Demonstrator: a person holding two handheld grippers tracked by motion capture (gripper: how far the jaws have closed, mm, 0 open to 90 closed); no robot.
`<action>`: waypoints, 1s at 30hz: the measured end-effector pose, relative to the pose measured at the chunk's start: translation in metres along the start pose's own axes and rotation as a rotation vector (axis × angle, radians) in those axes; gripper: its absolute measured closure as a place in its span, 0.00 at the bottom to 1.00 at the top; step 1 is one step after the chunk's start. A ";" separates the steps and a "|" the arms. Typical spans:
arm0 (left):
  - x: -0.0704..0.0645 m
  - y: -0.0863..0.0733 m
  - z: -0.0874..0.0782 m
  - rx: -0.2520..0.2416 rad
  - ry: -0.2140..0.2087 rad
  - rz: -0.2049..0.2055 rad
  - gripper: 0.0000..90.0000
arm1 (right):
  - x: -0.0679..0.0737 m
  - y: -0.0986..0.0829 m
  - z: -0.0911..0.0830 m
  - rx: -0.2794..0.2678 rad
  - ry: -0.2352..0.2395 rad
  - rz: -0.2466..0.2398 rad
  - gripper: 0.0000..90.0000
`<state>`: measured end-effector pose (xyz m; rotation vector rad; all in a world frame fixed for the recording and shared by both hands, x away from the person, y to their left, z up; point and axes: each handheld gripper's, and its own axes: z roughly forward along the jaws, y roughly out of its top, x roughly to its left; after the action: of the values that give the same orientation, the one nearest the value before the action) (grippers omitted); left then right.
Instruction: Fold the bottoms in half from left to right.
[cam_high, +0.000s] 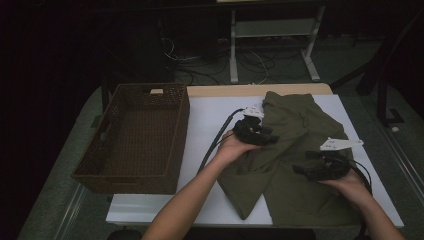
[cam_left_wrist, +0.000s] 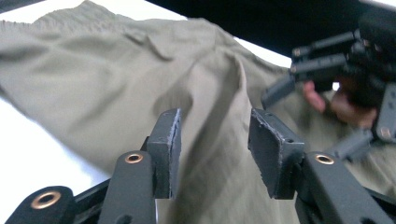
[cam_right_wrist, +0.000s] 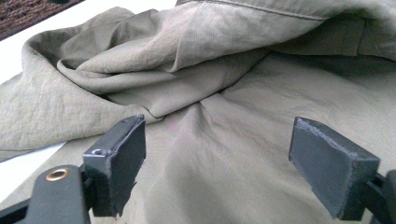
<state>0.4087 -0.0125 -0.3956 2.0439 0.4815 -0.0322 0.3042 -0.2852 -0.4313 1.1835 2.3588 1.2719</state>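
At the left of the high view a brown wicker basket (cam_high: 95, 165) sits on the white table (cam_high: 210, 115), its right wall close to the cable trailing from the left gripper (cam_high: 267, 136). Right of centre in that frame an olive-green garment (cam_high: 300, 125) lies rumpled across the table, spreading from the upper middle down to the lower right. The left gripper hangs over the garment's left edge near the middle of the frame, pointing right across the cloth. In the left gripper view its jaws stand partly apart at the bottom centre, with a fold of the garment (cam_left_wrist: 116, 79) running between and beyond them; whether the pads actually touch the fabric cannot be told, and nothing is pinched. Further right in the high view, the right gripper (cam_high: 300, 167) hovers over the lower right part of the garment, pointing left, its grey plate above it. In the right gripper view the jaws are spread wide at the bottom left and bottom right corners, holding nothing, and the garment (cam_right_wrist: 210, 60) lies bunched in folds ahead of them, a creased ridge in the upper left and flatter cloth between the jaws
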 end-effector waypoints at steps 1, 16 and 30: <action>0.000 -0.003 -0.002 0.005 0.002 0.004 0.59 | 0.000 0.000 0.000 0.000 0.000 0.000 0.21; -0.007 -0.042 0.011 0.093 0.019 0.021 0.55 | 0.000 -0.001 0.001 0.005 -0.003 0.005 0.21; -0.028 -0.026 0.013 0.019 -0.072 0.034 0.97 | -0.002 -0.001 -0.003 -0.010 -0.009 0.016 0.21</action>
<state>0.3765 -0.0213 -0.4180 2.0616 0.4026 -0.0892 0.3040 -0.2889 -0.4306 1.2049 2.3388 1.2782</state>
